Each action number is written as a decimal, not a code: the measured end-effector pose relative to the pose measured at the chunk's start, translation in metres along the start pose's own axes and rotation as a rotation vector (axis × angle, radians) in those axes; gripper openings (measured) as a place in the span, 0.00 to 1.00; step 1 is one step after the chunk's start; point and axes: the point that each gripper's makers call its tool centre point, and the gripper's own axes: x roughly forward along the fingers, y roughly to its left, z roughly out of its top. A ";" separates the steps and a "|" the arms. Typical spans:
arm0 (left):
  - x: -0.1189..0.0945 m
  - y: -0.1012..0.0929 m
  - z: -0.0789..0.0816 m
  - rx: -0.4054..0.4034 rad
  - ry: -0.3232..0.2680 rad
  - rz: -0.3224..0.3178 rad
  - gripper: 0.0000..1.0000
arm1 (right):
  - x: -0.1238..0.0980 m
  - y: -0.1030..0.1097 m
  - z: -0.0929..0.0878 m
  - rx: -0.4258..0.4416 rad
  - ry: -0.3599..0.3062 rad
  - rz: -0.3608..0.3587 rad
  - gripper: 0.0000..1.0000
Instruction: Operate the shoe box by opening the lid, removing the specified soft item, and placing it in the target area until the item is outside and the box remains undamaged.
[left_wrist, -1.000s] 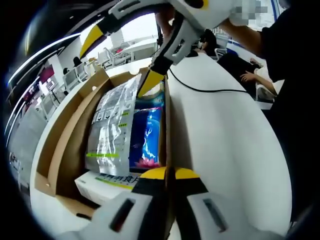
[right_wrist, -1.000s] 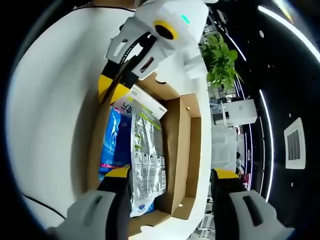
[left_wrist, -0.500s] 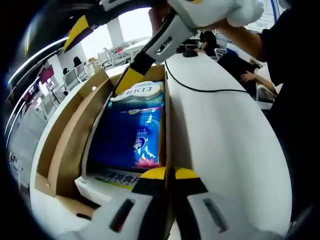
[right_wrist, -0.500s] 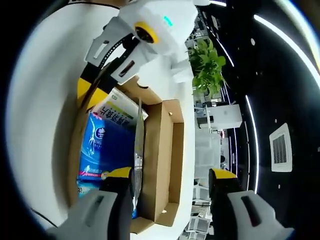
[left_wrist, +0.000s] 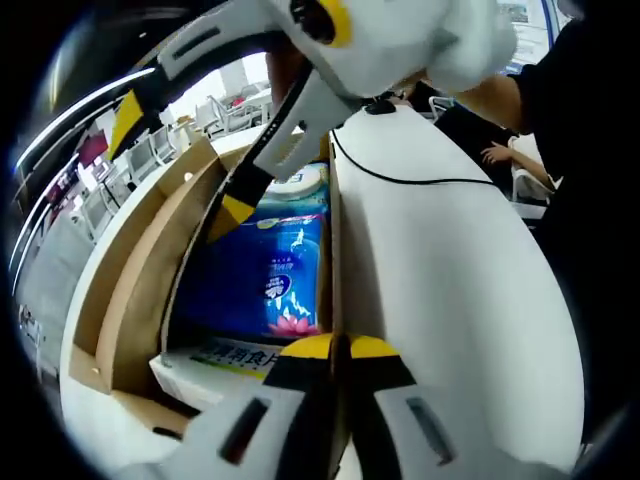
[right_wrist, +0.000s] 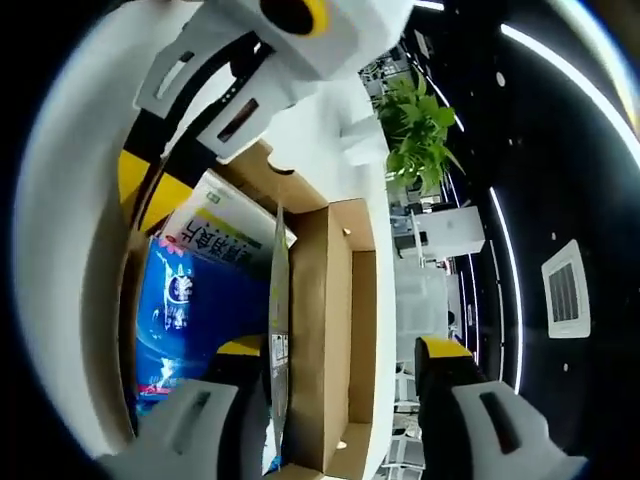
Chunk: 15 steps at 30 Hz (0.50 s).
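The silver pouch (right_wrist: 277, 300), a second ago flat on the blue pack (left_wrist: 265, 280) inside the shoe box (left_wrist: 130, 290), now stands on edge against the inner jaw of the right gripper (right_wrist: 340, 350), whose jaws stay wide apart, so I cannot tell what is holding it up. The left gripper (left_wrist: 335, 345) has not shifted, its jaws together on the shoe box's near wall. The soft item looks part-lifted but still inside the shoe box, so removal remains unfinished.
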 end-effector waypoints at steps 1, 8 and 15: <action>0.000 0.000 0.000 -0.002 0.000 0.000 0.02 | 0.003 0.002 0.001 -0.001 -0.002 0.004 0.59; 0.000 0.000 0.000 0.000 0.001 0.000 0.02 | 0.019 0.010 0.001 0.005 -0.007 0.012 0.57; 0.000 -0.001 0.000 0.000 0.001 -0.001 0.02 | 0.025 0.017 0.002 -0.001 -0.010 0.012 0.54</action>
